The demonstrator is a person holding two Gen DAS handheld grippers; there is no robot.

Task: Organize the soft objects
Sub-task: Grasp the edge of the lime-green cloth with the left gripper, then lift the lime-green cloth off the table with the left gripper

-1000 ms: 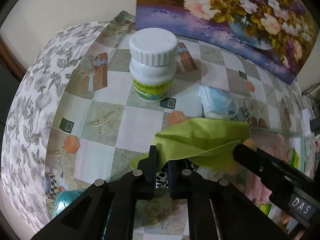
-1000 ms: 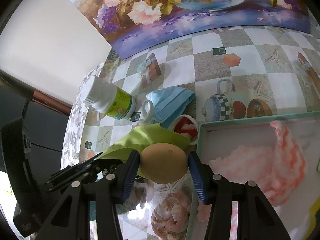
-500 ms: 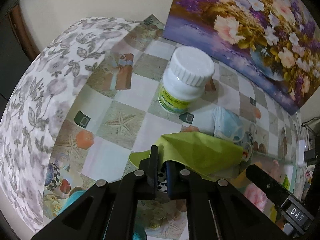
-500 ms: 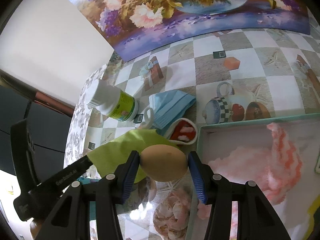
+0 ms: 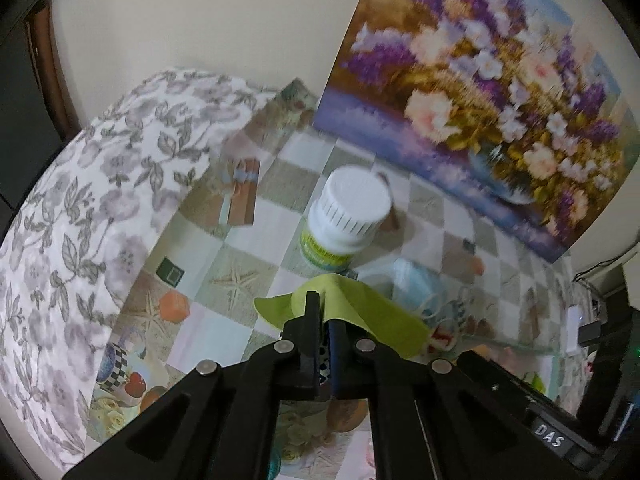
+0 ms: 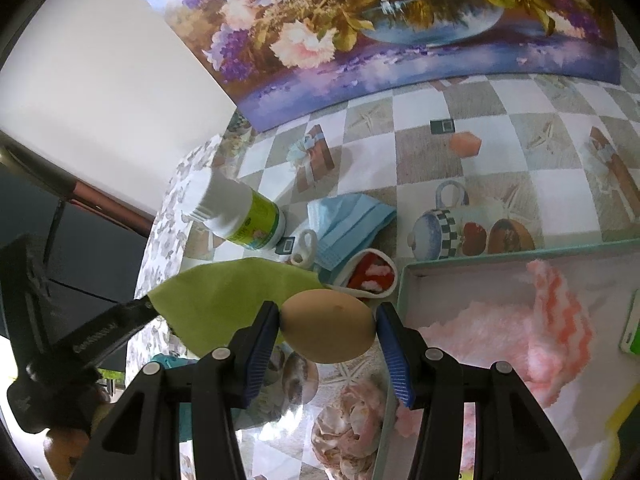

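Table (image 6: 540, 132) with the checked cloth carries everything; the floral painting (image 6: 380, 20) leans at its back edge. Teal tray (image 6: 520, 248) sits toward the right side of the table, pink fluffy cloth (image 6: 500, 328) already lying in it. Left gripper (image 5: 322, 312) has pinched its jaws fully together on the near corner of the green cloth (image 6: 236, 296) and lifted it — 1 second ago the cloth lay slack on the table, now it hangs tented from the jaws, clear of the surface on that side. Read: pick is done, next call is carrying it over to the tray. White pill bottle (image 5: 346, 220) stands just behind the cloth, blue face mask (image 6: 348, 224) beside it near the tray's left wall. Right gripper (image 6: 326, 332) hasn't budged — jaws part-open, clamped on the tan egg-shaped object (image 6: 328, 328) above the table, just left of the tray.
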